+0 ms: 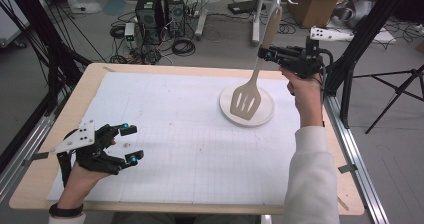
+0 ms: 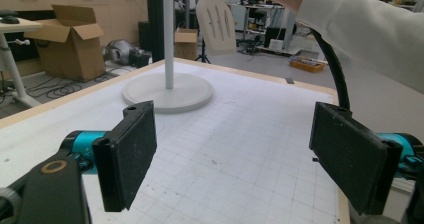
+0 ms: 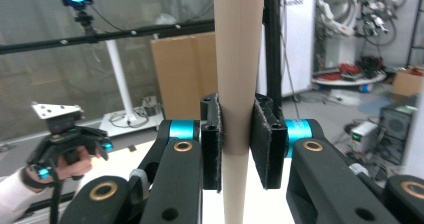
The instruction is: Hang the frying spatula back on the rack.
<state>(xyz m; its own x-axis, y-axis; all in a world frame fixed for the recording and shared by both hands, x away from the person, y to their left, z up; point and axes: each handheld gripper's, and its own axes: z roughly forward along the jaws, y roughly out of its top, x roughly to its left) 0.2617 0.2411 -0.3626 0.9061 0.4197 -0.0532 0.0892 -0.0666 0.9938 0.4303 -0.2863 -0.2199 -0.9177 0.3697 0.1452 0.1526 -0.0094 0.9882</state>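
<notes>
At the near left of the wooden tabletop (image 1: 70, 91), which is covered by a white gridded mat (image 1: 170, 149), the person's left hand (image 1: 82, 176) comes in from the near edge and holds the left tongs (image 1: 131, 144) low over the mat, pointing right. Their two black jaws stand wide apart with nothing between them; in the left gripper view the left tongs (image 2: 235, 154) frame bare mat, with the round white plate (image 2: 167, 91) farther off.

To the right, past the middle of the mat, the round white plate (image 1: 247, 106) sits flat at the far right of the mat. Over it hangs a beige slotted wooden spatula (image 1: 248, 96), its blade down just above the plate and its long handle rising up and away.

Farther right, a white-sleeved forearm (image 1: 310, 169) reaches up from the near edge, the right hand (image 1: 302, 86) raised above the tabletop's far right side. The right tongs (image 1: 266, 54) point left and are clamped on the spatula's handle about halfway up; in the right gripper view the right tongs (image 3: 237, 141) press both pads against the upright handle
</notes>
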